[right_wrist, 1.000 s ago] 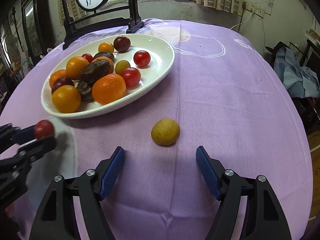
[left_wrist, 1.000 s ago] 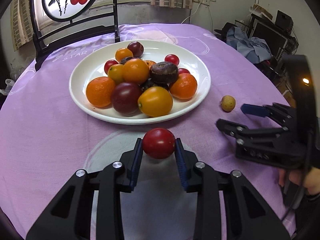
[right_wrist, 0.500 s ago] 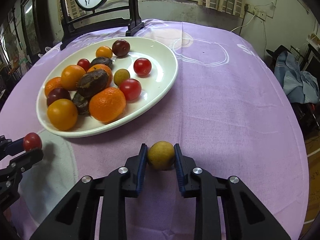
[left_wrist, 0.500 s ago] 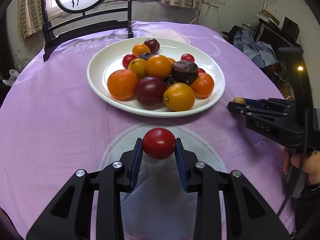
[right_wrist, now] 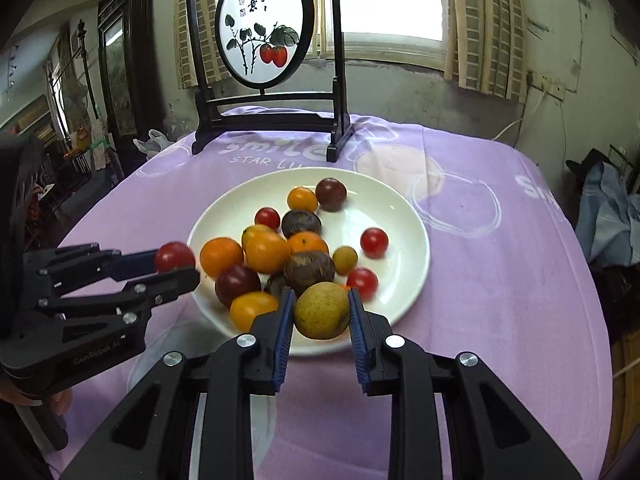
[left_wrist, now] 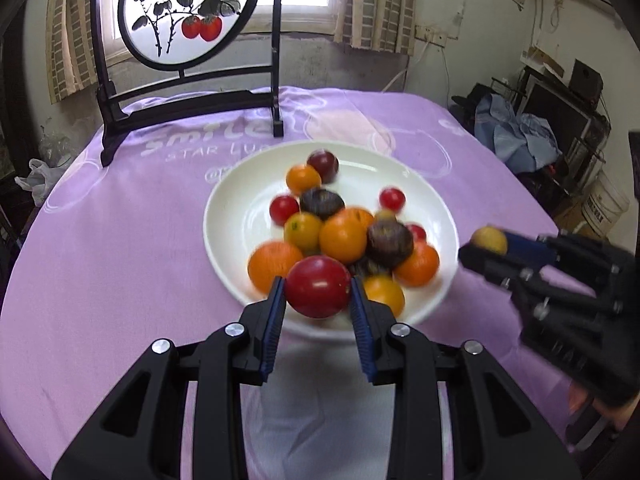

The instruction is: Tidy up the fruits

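A white plate [left_wrist: 228, 208] [right_wrist: 404, 216] heaped with several oranges, tomatoes and dark fruits sits mid-table on a purple cloth. My left gripper [left_wrist: 318, 292] is shut on a red tomato [left_wrist: 318, 286], held in the air over the plate's near rim. The same red tomato [right_wrist: 175, 256] shows at the plate's left side in the right wrist view, in the left gripper [right_wrist: 176, 264]. My right gripper [right_wrist: 322, 312] is shut on a yellow-green fruit [right_wrist: 322, 310], also raised at the near rim. That yellow-green fruit [left_wrist: 489, 240] appears right of the plate in the right gripper [left_wrist: 486, 246].
A black-framed round screen [left_wrist: 184, 12] [right_wrist: 262, 28] painted with red fruit stands at the table's far edge behind the plate. Purple cloth [left_wrist: 100, 264] lies bare left and right of the plate. A hand [left_wrist: 588, 404] holds the right gripper. Clutter and blue cloth [right_wrist: 608, 216] lie beyond the table's right side.
My right gripper closed on the yellow-green fruit that lay on the cloth and lifted it. Both grippers rose and moved toward the plate, each with its fruit.
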`<state>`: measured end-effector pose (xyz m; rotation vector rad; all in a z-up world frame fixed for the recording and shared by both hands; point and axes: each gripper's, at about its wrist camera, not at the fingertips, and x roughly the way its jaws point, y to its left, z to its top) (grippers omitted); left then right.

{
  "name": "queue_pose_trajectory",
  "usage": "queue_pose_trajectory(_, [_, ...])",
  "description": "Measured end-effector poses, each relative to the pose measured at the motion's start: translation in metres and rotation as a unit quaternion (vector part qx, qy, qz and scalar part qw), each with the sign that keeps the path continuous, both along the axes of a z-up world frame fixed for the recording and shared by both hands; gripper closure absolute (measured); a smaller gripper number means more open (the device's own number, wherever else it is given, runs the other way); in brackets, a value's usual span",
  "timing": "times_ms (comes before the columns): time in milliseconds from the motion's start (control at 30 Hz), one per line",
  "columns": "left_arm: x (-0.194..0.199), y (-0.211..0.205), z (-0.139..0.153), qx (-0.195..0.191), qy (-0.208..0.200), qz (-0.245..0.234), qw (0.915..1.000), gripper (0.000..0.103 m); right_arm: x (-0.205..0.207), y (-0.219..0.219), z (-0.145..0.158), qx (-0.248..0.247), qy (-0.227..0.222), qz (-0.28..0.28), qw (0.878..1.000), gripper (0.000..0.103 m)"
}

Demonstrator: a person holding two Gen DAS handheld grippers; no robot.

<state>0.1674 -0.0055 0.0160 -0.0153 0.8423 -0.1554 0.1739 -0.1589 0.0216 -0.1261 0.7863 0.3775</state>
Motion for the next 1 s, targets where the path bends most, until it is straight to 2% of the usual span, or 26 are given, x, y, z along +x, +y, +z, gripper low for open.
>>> queue_pose_trajectory(300, [0.060,0.013,-0.014,0.010,0.016,0.066,0.9976,0.071,0.043,0.032,-0.010,-0.017,-0.012,0.000,1.000,0.076])
queue_pose_trajectory(367, [0.066,0.015,-0.017,0.015,0.013,0.075,0.9970,0.071,0.048,0.035,-0.012,-0.019,-0.018,-0.005,1.000,0.061])
queue_pose_trajectory(400, [0.068,0.017,-0.018,0.012,0.013,0.081,0.9966,0.071,0.050,0.035,-0.013,-0.023,-0.023,-0.011,0.999,0.045])
queue_pose_trajectory(467, [0.070,0.020,-0.021,0.006,0.020,0.092,0.9955,0.063,0.049,0.034,-0.012,-0.024,-0.034,-0.018,0.999,0.043])
queue_pose_trajectory(533, [0.067,0.021,-0.019,0.011,0.012,0.104,0.9944,0.042,0.047,0.031,-0.012,-0.024,-0.030,-0.020,0.999,0.043])
queue_pose_trajectory(600, [0.061,0.020,-0.014,0.016,-0.003,0.105,0.9943,0.034,0.043,0.026,-0.012,-0.024,-0.026,-0.024,0.999,0.043])
queue_pose_trajectory(667, [0.055,0.017,-0.011,0.020,-0.009,0.100,0.9947,0.030,0.035,0.019,-0.012,-0.025,-0.022,-0.027,0.999,0.042])
queue_pose_trajectory(800, [0.035,0.013,-0.009,0.014,-0.015,0.095,0.9952,0.018,0.019,0.003,-0.017,-0.018,-0.009,-0.038,0.999,0.034])
queue_pose_trajectory(900, [0.016,0.009,-0.014,0.008,-0.009,0.085,0.9963,0.016,0.002,-0.009,-0.026,-0.012,0.015,-0.047,0.999,0.031])
queue_pose_trajectory(1000, [-0.004,0.004,-0.022,0.016,-0.001,0.073,0.9972,0.016,-0.016,-0.016,-0.032,-0.008,0.034,-0.051,0.998,0.021])
